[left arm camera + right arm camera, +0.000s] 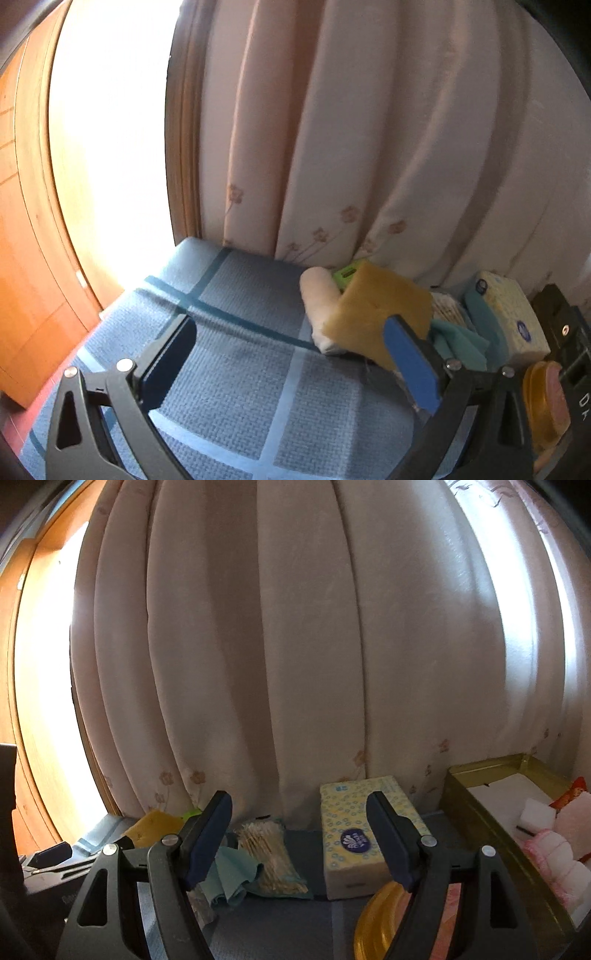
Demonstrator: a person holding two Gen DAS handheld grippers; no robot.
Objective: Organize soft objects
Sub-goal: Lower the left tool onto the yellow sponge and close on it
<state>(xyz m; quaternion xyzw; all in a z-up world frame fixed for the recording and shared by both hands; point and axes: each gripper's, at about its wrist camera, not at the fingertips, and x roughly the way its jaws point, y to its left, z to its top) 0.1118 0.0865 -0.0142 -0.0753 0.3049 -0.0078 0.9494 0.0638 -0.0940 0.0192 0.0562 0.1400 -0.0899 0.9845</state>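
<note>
Centrally in the left wrist view, the left gripper stands with its jaws wide apart over a blue checked cloth that covers the table; nothing lies between the pads and nothing is held. Just beyond the right-hand finger, a yellow sponge rests tilted, leaning over a rolled white towel that lies on the cloth. A green object shows behind the sponge, too hidden to identify. To the right of the sponge lie a folded teal cloth and a patterned tissue box, both near the pale pleated curtain at the back.

The right wrist view shows the right gripper likewise spread open and empty, raised above the table and pointing toward the curtain. Between its fingers, farther back, a bag of cotton swabs lies beside the teal cloth, and the tissue box stands just right of the bag. A round amber container sits in front of the box, partly behind the right-hand finger. At far right, a gold tin holds white foam blocks and a pink fluffy item, with a red patterned piece at its rear edge.
</note>
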